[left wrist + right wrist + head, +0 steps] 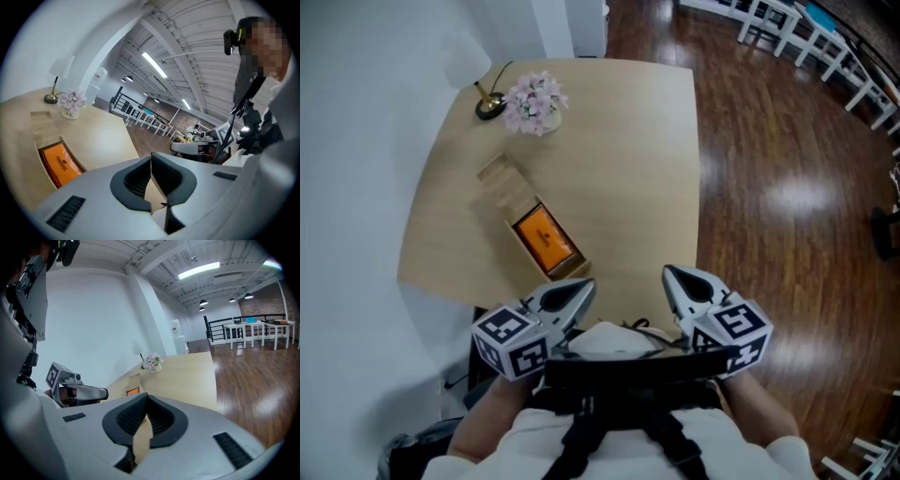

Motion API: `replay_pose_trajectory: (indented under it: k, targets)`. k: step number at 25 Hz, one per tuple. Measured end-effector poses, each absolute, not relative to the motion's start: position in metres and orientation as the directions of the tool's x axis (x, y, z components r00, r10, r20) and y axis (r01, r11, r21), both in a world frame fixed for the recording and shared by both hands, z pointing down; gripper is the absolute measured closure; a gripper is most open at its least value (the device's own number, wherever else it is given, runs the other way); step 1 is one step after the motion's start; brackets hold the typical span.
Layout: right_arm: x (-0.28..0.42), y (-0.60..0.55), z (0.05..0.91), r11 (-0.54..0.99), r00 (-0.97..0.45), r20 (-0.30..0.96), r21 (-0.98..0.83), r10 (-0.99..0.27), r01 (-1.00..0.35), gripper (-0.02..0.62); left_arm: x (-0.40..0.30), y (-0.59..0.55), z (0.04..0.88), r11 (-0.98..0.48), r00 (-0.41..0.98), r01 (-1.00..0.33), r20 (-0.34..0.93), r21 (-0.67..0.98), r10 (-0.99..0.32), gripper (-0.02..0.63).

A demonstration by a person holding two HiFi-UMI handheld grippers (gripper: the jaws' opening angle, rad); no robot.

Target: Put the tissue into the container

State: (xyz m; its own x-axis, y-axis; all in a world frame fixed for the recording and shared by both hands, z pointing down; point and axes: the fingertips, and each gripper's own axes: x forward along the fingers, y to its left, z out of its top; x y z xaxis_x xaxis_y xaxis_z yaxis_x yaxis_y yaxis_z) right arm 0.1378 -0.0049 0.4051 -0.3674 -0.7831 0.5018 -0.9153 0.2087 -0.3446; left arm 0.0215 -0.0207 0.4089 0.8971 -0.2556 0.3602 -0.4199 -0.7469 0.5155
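Observation:
An orange tissue pack [546, 238] lies inside the near half of a long wooden container [505, 192] on the pale table [628, 150]. The left gripper view shows the pack [58, 164] in its container [41, 123] low at the left. In the right gripper view the pack [133, 391] is only a small orange patch. My left gripper [586, 287] and right gripper [668, 273] hover at the table's near edge, close to my body and short of the container. Both are shut with nothing between the pads, as seen in the left gripper [151, 157] and right gripper [146, 397] views.
A small vase of pink flowers [536, 103] and a lamp base [490, 105] stand at the table's far left corner. A white wall runs along the left. Dark wooden floor [787, 187] lies to the right, with white furniture [825, 47] farther off.

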Motion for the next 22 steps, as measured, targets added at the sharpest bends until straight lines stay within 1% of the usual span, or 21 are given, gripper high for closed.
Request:
replay_pose_trajectory:
  k: [22]
  targets:
    - [0.124,-0.003,0.403,0.285,-0.415,0.498,-0.317,-0.762,-0.905,0.595,0.025,-0.017,0.408,-0.761,0.893,-0.418,0.378,0.497,-0.244,0.606]
